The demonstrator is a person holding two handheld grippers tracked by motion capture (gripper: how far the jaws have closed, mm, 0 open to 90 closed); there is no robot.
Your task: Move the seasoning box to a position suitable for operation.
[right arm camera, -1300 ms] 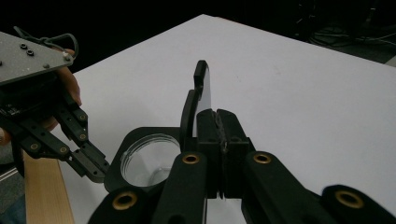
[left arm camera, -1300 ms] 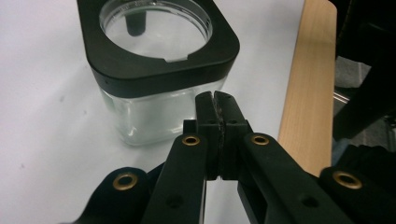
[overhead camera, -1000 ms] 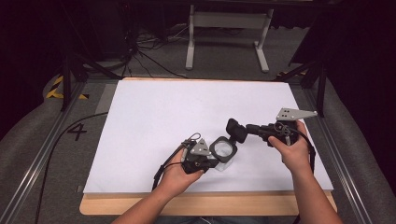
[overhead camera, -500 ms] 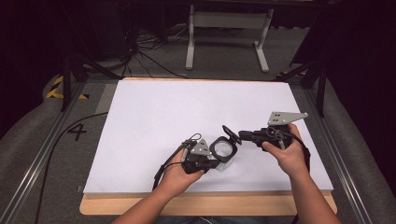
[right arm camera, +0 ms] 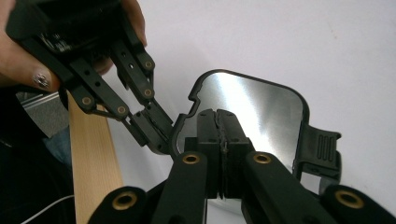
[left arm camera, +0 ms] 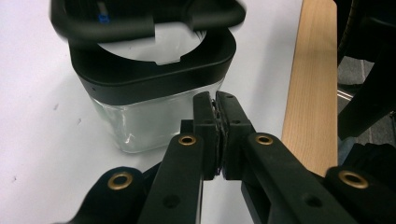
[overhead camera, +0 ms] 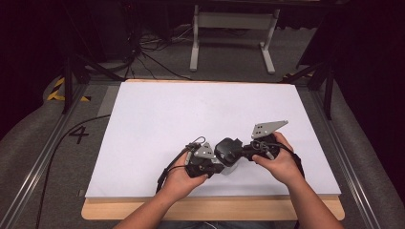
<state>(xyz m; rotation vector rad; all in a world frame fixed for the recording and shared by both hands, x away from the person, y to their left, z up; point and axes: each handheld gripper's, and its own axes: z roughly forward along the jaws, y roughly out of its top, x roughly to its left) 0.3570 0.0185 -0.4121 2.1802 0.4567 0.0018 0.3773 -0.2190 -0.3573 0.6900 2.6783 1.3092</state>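
High view: we find both hands at the near edge of the desk (overhead camera: 157, 119), each with a hand-held gripper; the left hand-held gripper (overhead camera: 217, 162) and the right hand-held gripper (overhead camera: 239, 151) meet over a clear container (overhead camera: 228, 167) standing on the white surface; a black lid (overhead camera: 228, 149) sits tilted above it. Left gripper view: we see its jaws pressed together at the container's black rim (left arm camera: 154, 74), seemingly pinching it; the glass body (left arm camera: 144, 123) stands upright. Right gripper view: we see its jaws clenched on the lid's edge, its shiny underside (right arm camera: 247, 112) facing the camera; a latch tab (right arm camera: 322, 149) sits at one side.
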